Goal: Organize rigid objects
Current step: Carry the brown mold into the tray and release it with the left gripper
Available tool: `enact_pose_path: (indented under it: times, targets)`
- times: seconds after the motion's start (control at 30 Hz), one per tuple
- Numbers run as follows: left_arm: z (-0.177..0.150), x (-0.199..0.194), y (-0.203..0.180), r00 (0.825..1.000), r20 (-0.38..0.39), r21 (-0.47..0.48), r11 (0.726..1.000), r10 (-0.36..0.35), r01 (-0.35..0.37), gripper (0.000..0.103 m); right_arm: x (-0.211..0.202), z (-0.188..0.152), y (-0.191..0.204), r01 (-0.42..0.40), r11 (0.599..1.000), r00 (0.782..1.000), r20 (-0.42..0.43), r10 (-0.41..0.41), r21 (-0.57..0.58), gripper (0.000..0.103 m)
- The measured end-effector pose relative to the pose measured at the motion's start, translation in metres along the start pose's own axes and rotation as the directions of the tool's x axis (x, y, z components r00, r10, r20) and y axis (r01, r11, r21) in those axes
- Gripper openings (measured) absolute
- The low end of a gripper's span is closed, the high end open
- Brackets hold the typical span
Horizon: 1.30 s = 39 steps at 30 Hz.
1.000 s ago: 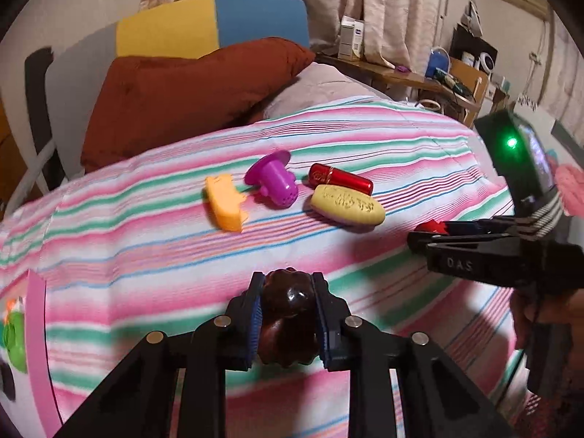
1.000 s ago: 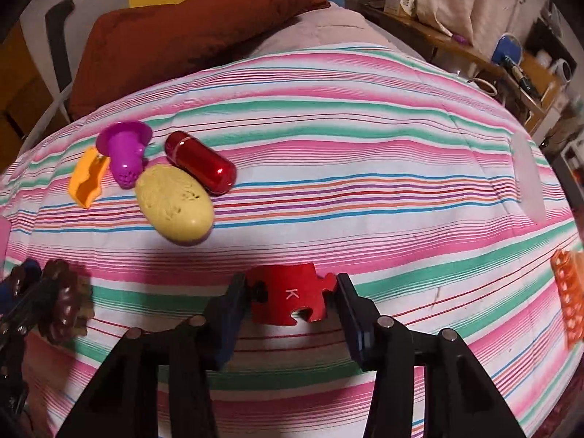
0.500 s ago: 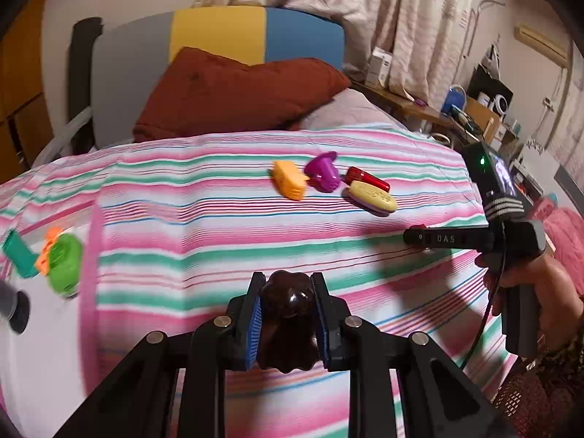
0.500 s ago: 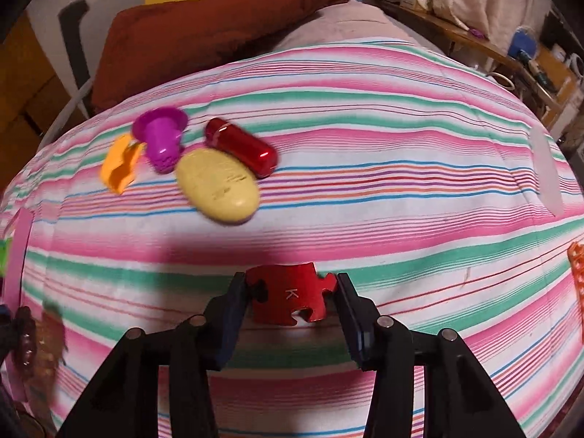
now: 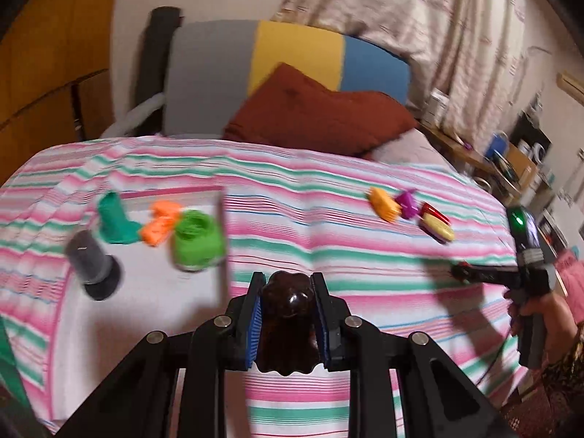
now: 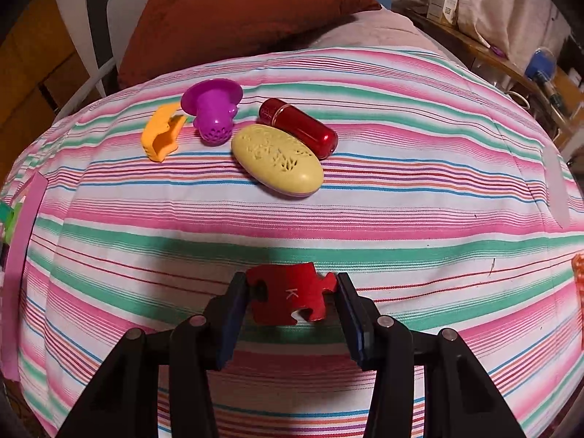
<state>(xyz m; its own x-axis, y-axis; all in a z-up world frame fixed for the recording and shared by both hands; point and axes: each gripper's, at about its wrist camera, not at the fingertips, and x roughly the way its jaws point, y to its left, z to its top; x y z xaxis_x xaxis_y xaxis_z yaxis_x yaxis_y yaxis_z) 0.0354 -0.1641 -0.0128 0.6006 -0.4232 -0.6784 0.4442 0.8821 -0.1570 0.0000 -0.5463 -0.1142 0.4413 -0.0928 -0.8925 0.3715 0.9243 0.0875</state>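
We read one letter only: a white "K" on the red puzzle piece (image 6: 290,297). Print on the white box (image 6: 442,0) in the background is too small for us to read.

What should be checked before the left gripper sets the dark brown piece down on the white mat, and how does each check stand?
1. Left gripper grips the dark brown piece: ok, pads press both sides.
2. Free room on the white mat: ok, bare patch nearest the gripper.
3. Things on the mat clear of that patch: ok; green cup, orange piece, teal piece and grey cylinder sit farther back.
4. Gripper over the mat: cannot tell; the view is blurred.
5. Right gripper grips the red puzzle piece: ok.
6. Right gripper clear of the mat: ok, far to the right.
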Motion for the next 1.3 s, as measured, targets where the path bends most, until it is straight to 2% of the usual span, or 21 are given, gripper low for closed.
enact_pose_path:
  times: [0.23, 0.4, 0.53, 0.7, 0.77, 0.83, 0.9, 1.17, 1.3]
  targets:
    - [0.009, 0.012, 0.055, 0.995, -0.025, -0.068, 0.993, 0.098, -0.1, 0.024, -0.005, -0.002, 0.009, -0.019, 1.0, 0.999, 0.04, 0.019, -0.001, 0.048]
    - [0.012, 0.028, 0.084, 0.988, -0.057, -0.109, 0.983, 0.143, -0.148, 0.024, -0.008, -0.002, 0.014, -0.016, 1.0, 0.998, 0.054, 0.017, -0.021, 0.048]
    - [0.019, 0.045, 0.096, 0.982, -0.083, -0.11, 0.978, 0.167, -0.176, 0.024, -0.01, -0.004, 0.017, -0.028, 0.999, 0.997, 0.074, 0.03, -0.025, 0.048]
    - [0.03, 0.06, 0.103, 0.979, -0.08, -0.122, 0.973, 0.187, -0.195, 0.024, -0.011, -0.005, 0.024, -0.031, 0.998, 0.995, 0.09, 0.036, -0.05, 0.048]
    - [0.035, 0.063, 0.103, 0.976, -0.065, -0.112, 0.97, 0.208, -0.214, 0.027, -0.011, -0.006, 0.026, -0.029, 0.998, 0.995, 0.094, 0.034, -0.055, 0.048]
    - [0.039, 0.065, 0.102, 0.971, -0.065, -0.095, 0.967, 0.229, -0.235, 0.037, -0.009, -0.005, 0.026, -0.032, 0.998, 0.995, 0.093, 0.037, -0.059, 0.048]
    - [0.04, 0.061, 0.1, 0.969, -0.058, -0.09, 0.965, 0.241, -0.245, 0.04, -0.01, -0.006, 0.025, -0.028, 0.998, 0.995, 0.093, 0.034, -0.058, 0.048]
    - [0.017, 0.018, 0.088, 0.971, 0.03, -0.084, 0.969, 0.236, -0.233, 0.043, -0.013, -0.009, 0.027, -0.024, 0.998, 0.994, 0.105, 0.031, -0.062, 0.048]
    - [-0.005, 0.007, 0.087, 0.982, 0.01, -0.091, 0.978, 0.187, -0.185, 0.043, -0.021, -0.009, 0.032, -0.038, 0.997, 0.992, 0.121, 0.046, -0.067, 0.048]
